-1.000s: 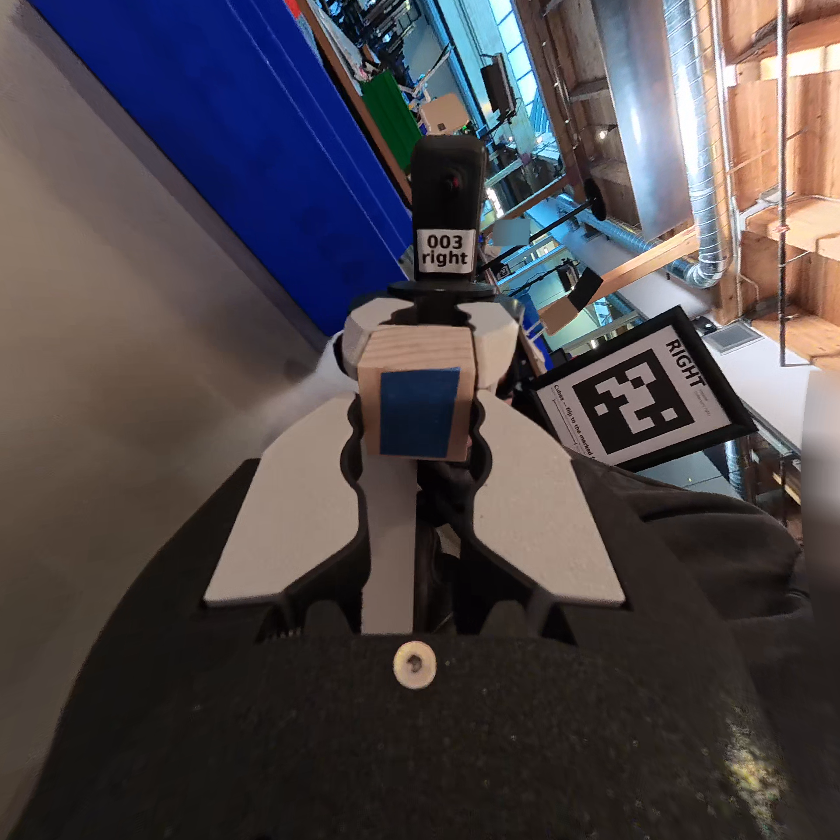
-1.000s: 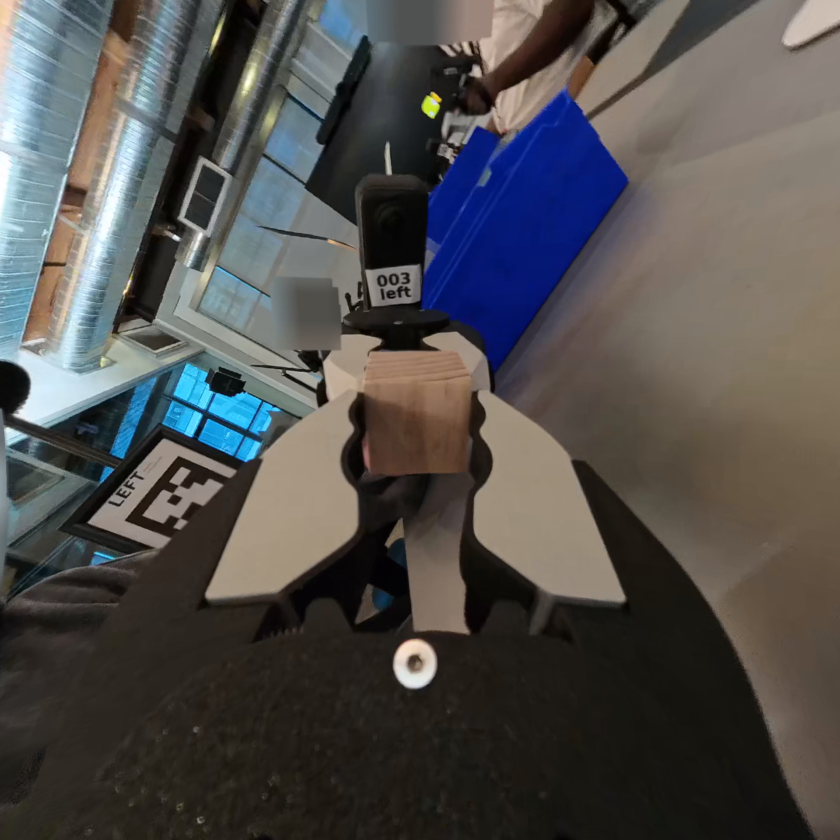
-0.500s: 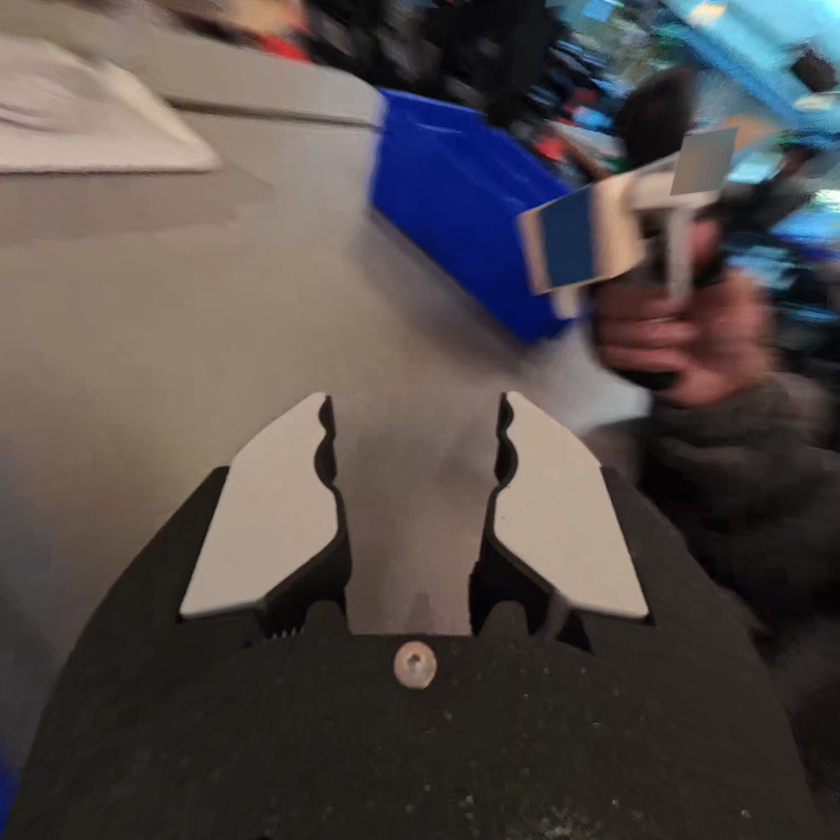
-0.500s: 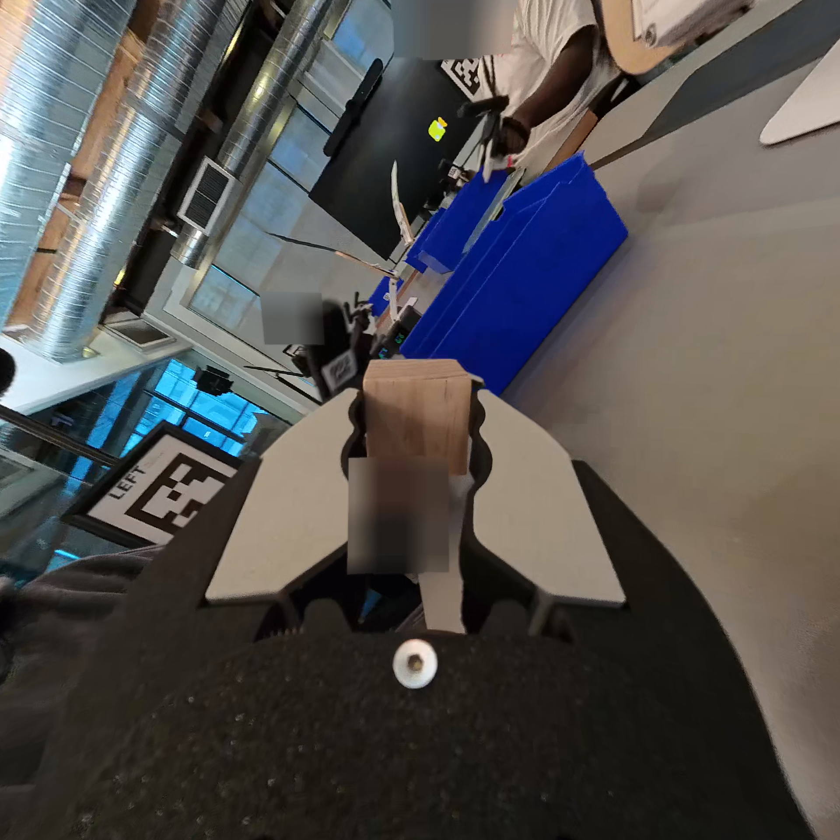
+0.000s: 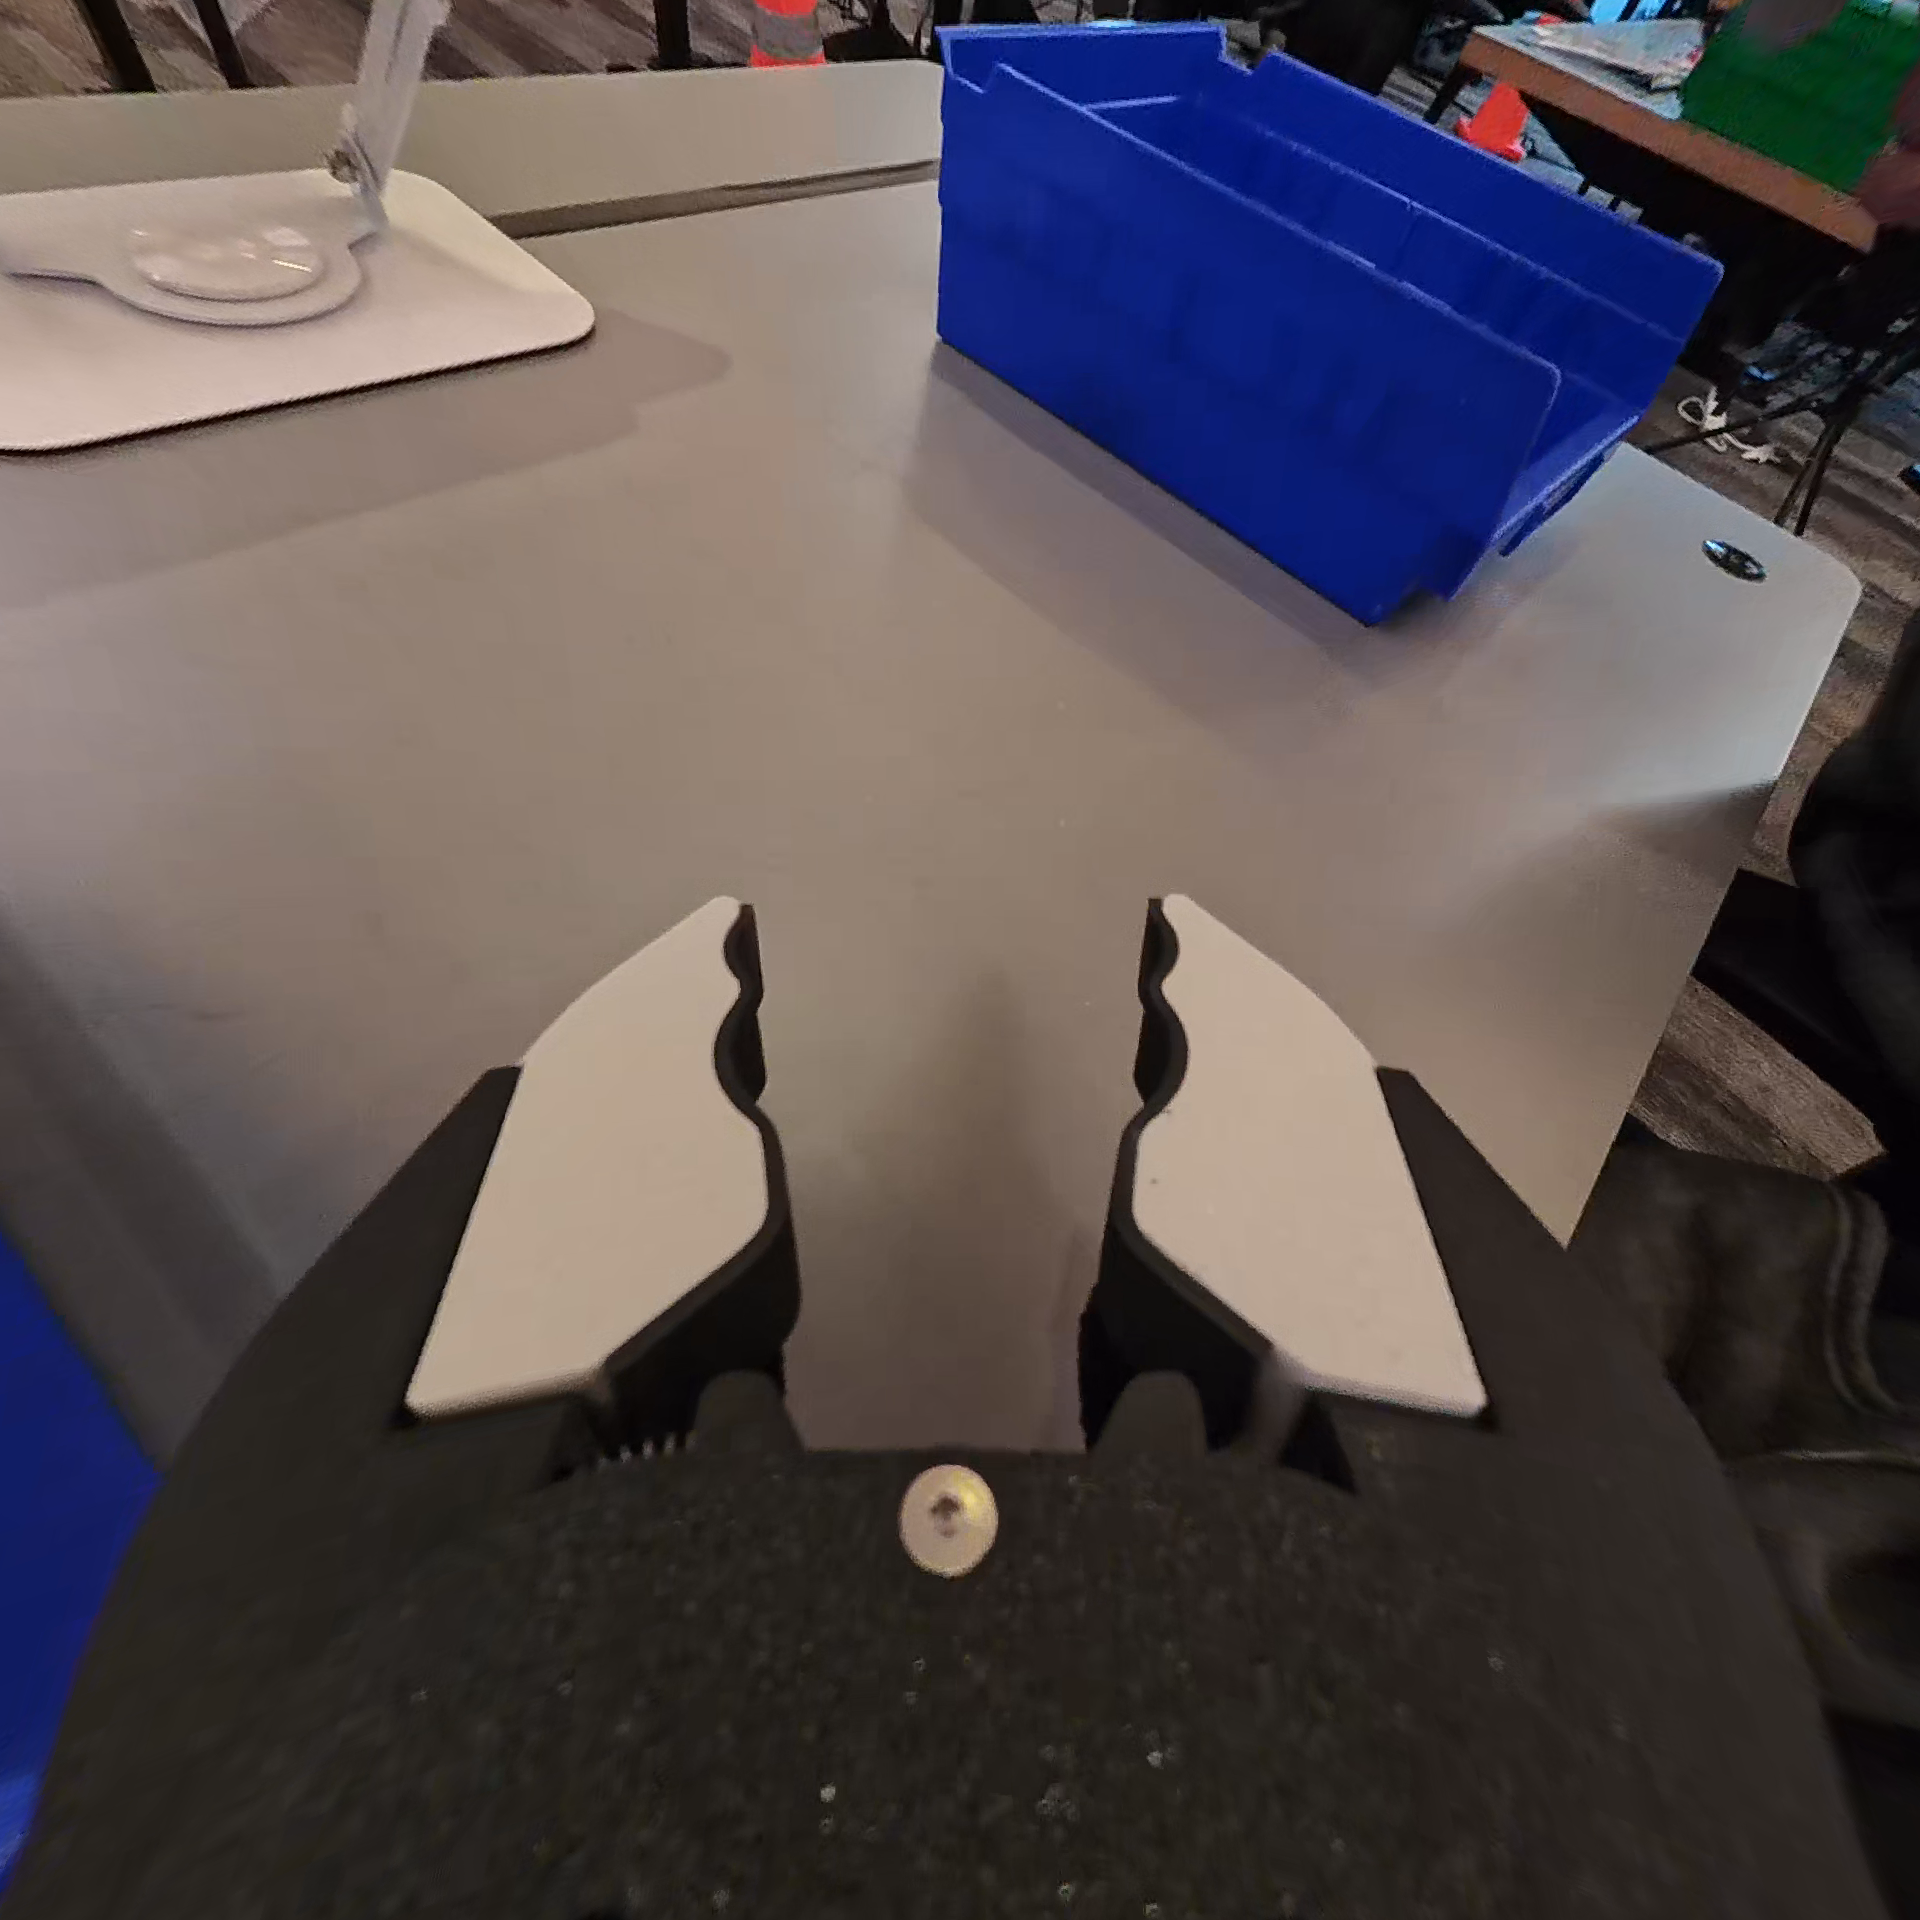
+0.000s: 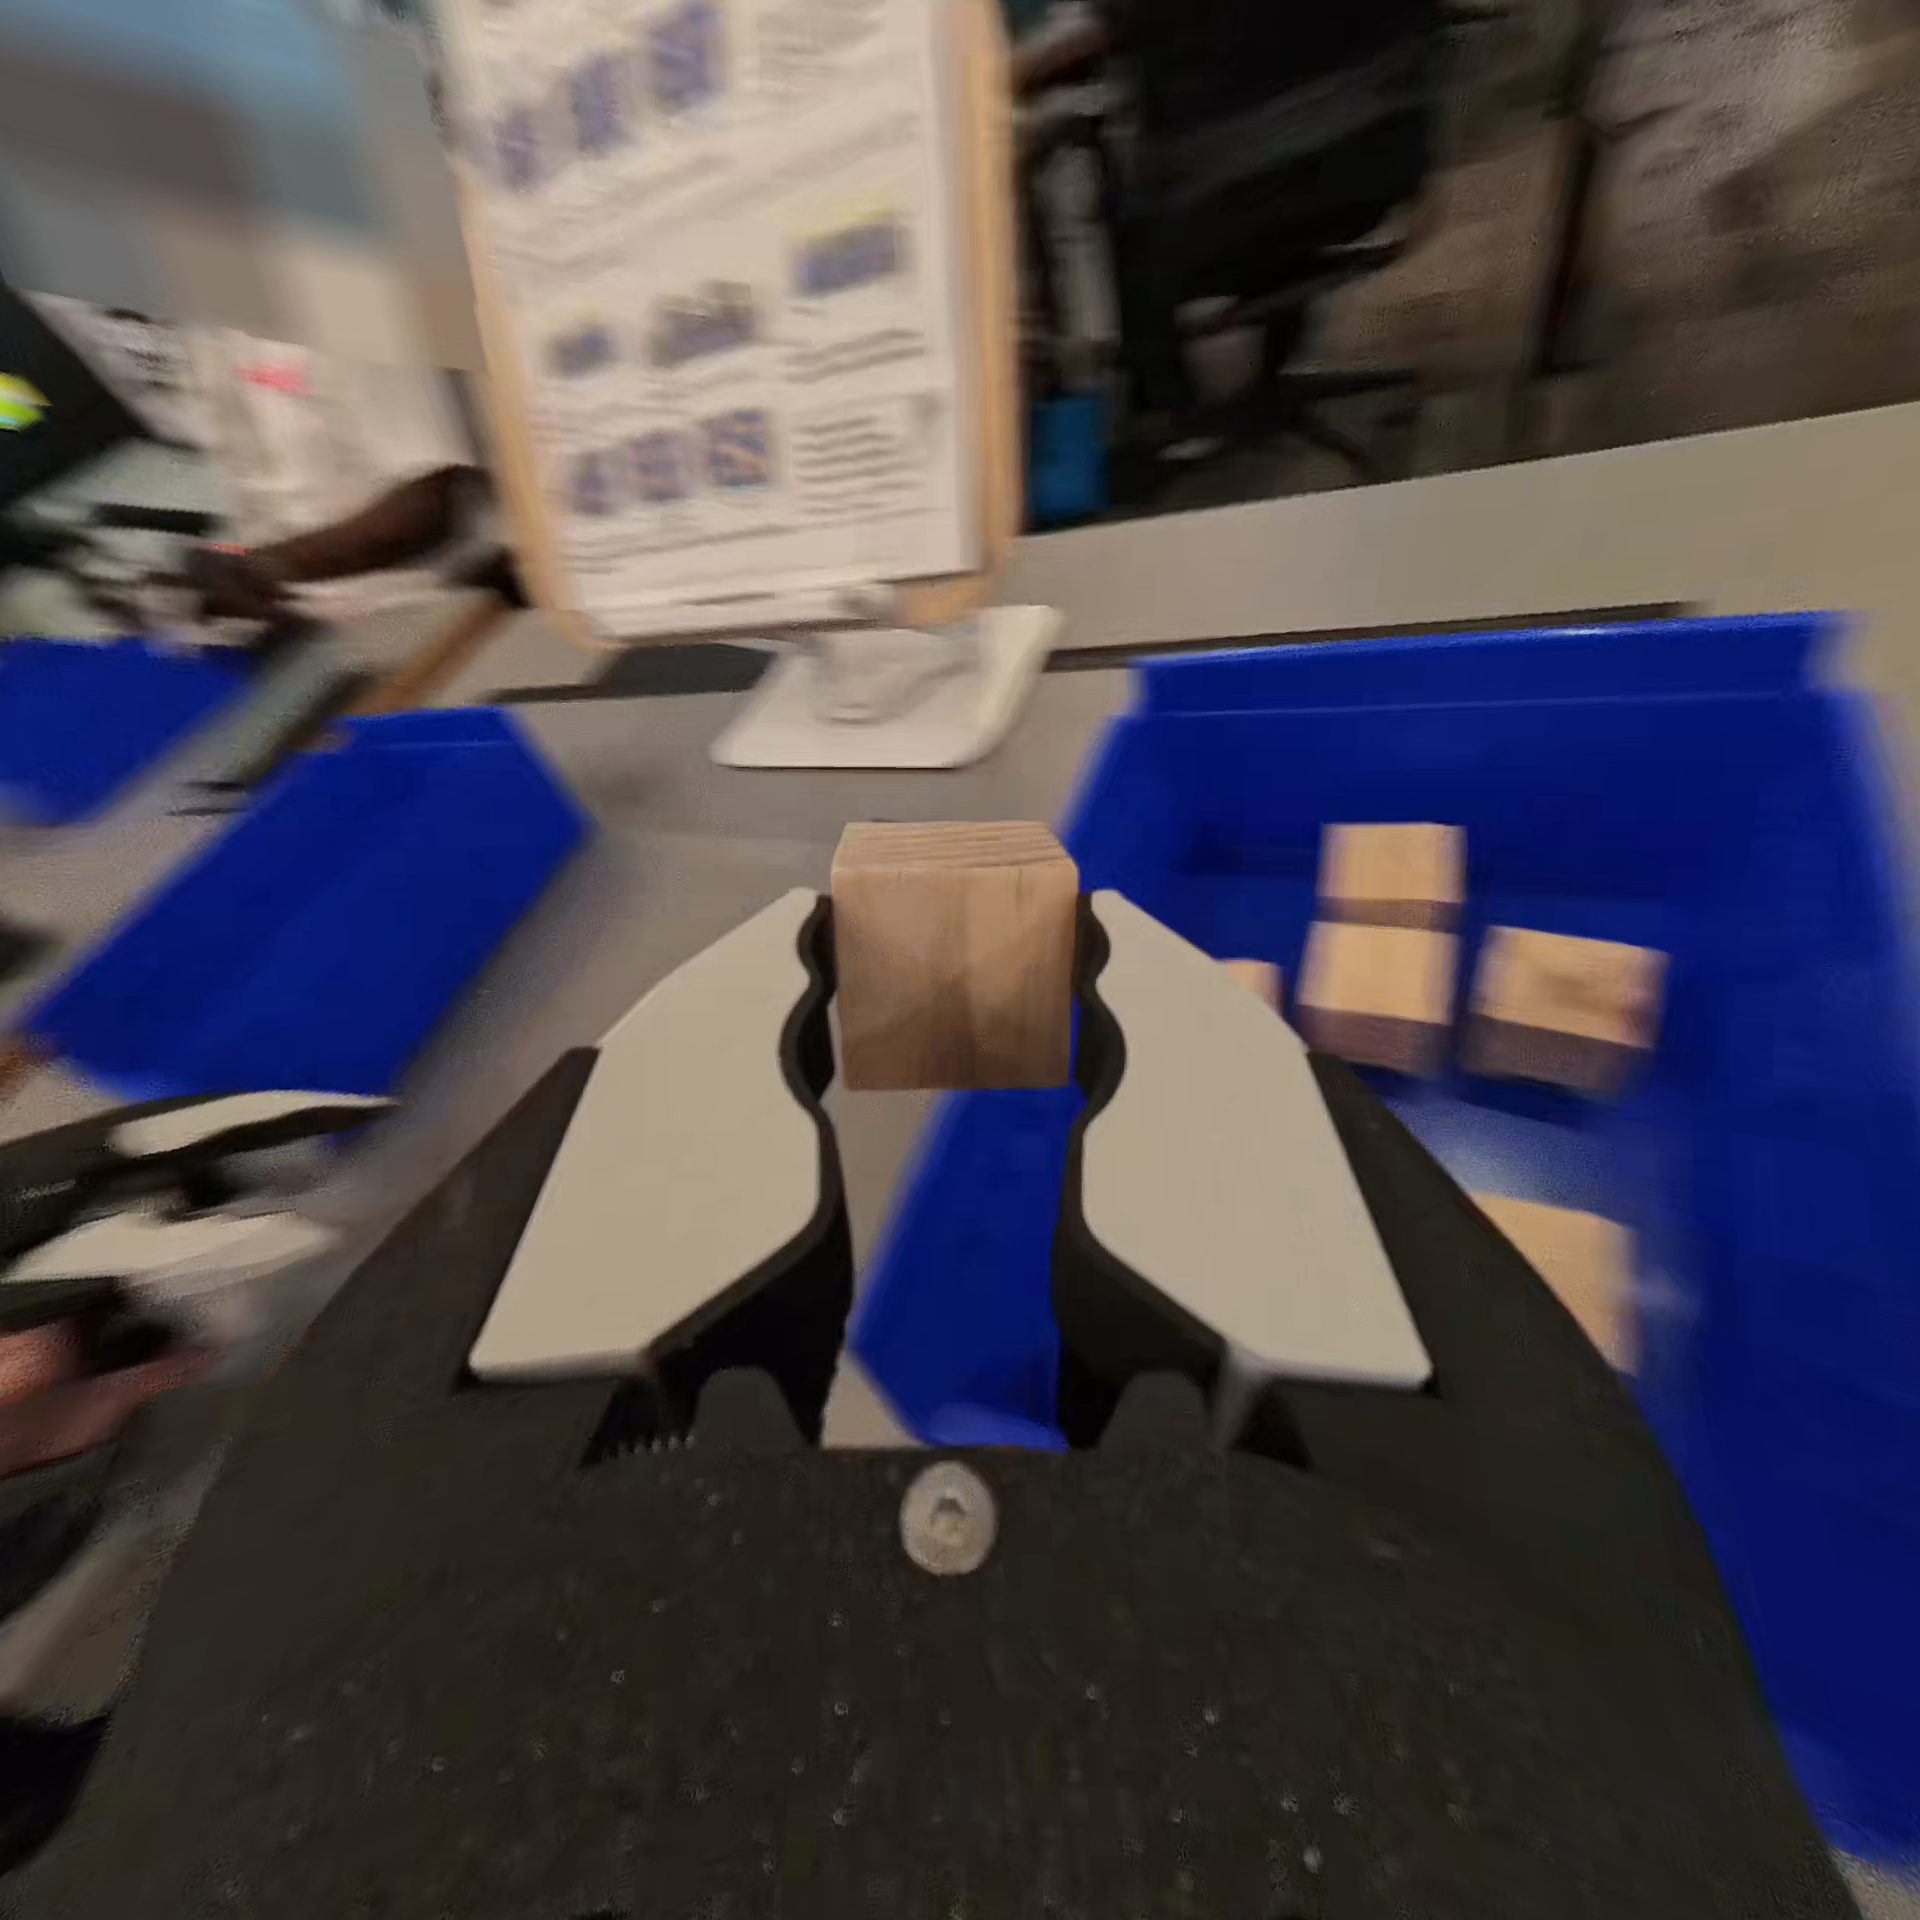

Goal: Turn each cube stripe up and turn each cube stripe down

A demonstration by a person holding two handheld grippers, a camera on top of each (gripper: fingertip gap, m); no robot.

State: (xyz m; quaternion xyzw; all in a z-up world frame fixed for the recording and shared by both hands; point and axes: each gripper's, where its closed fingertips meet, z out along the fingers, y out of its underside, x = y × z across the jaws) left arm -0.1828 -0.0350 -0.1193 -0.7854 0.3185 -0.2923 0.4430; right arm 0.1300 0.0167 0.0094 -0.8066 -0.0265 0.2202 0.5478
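The surface [image 5: 831,675] carries two blue bins: one [image 5: 1299,312] ahead of your left claw [image 5: 948,914], which is spread and empty; another [image 6: 1558,790] holding cubes [image 6: 1382,987]. Your right claw [image 6: 954,909] pinches a cube [image 6: 951,966] above that bin's edge, plain faces showing, likely for placing.

Bare grey table [image 5: 727,675] lies ahead of the left tool [image 5: 948,914]; a blue bin [image 5: 1247,312] blocks far right.

The right tongs [image 6: 954,935] squeeze a plain wooden cube [image 6: 952,966] at their tips. Below and to the right is a blue bin [image 6: 1558,758] with more wooden cubes [image 6: 1455,966] inside. The picture is blurry.
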